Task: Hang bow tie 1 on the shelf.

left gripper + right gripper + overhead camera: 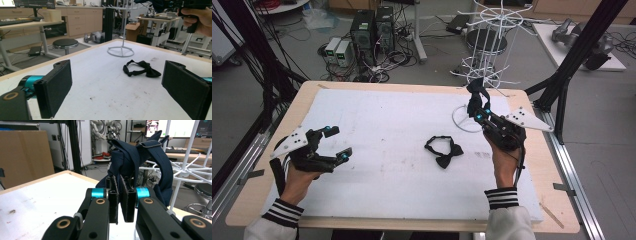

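High view: no readable writing or brand marks anywhere. Right gripper (477,114) is raised over the far right of the white table cover (382,125), jaws pinched on a dark navy bow tie (477,92) that sticks up past the fingertips, right beside the white wire rack (492,30). A second, black bow tie (444,150) lies flat on the cover, near and to the left of the right hand (504,157), well to the right of the left gripper (337,142). Left gripper's jaws spread wide, nothing between them

Left gripper view: both pads (56,87) far apart, empty. Black bow tie (141,68) lies ahead between the jaw lines, slightly toward the right pad, well apart from both. Rack base ring (120,52) is beyond it. Monitors at top left, text too small to read

Right gripper view: jaws nearly closed, navy bow tie (135,157) clamped between the pads, strap looping above and draping off to the right of the jaws. Rack wires (186,170) just behind it; touching or not, can't tell. Screens behind are unreadable
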A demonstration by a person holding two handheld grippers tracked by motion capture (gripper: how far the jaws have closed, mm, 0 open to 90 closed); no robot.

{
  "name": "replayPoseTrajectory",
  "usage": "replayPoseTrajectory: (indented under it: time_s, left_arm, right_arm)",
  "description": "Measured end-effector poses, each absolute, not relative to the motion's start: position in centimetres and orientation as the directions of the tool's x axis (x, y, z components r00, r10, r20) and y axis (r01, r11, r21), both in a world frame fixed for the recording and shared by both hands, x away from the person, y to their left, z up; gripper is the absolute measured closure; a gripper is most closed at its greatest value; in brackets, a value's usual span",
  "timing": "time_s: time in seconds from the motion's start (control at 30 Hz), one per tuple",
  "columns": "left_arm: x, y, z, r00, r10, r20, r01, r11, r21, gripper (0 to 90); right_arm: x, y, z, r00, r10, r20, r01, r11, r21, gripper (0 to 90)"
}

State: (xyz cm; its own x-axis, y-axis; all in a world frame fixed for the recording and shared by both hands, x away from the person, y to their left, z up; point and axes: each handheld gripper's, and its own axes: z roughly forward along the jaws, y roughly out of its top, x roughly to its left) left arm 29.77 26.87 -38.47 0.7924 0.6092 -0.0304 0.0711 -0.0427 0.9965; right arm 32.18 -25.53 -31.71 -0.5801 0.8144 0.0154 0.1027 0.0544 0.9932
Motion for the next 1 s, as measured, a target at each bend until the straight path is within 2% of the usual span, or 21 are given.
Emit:
replayPoseTrajectory:
  time_s: [0.53, 1.0]
  left_arm:
    - [29.4, 27.7, -39.5, 0.794, 0.607, -0.048, 0.080, -0.025, 0.996, 9.9]
    - [29.0, 28.2, -40.2, 0.784, 0.618, -0.057, 0.082, -0.012, 0.997, 9.9]
  right_arm:
    - [33.6, -25.3, -32.1, -0.574, 0.818, 0.021, 0.131, 0.066, 0.989, 86.4]
    - [34.5, -25.8, -32.7, -0.566, 0.821, 0.072, 0.177, 0.035, 0.984, 86.3]
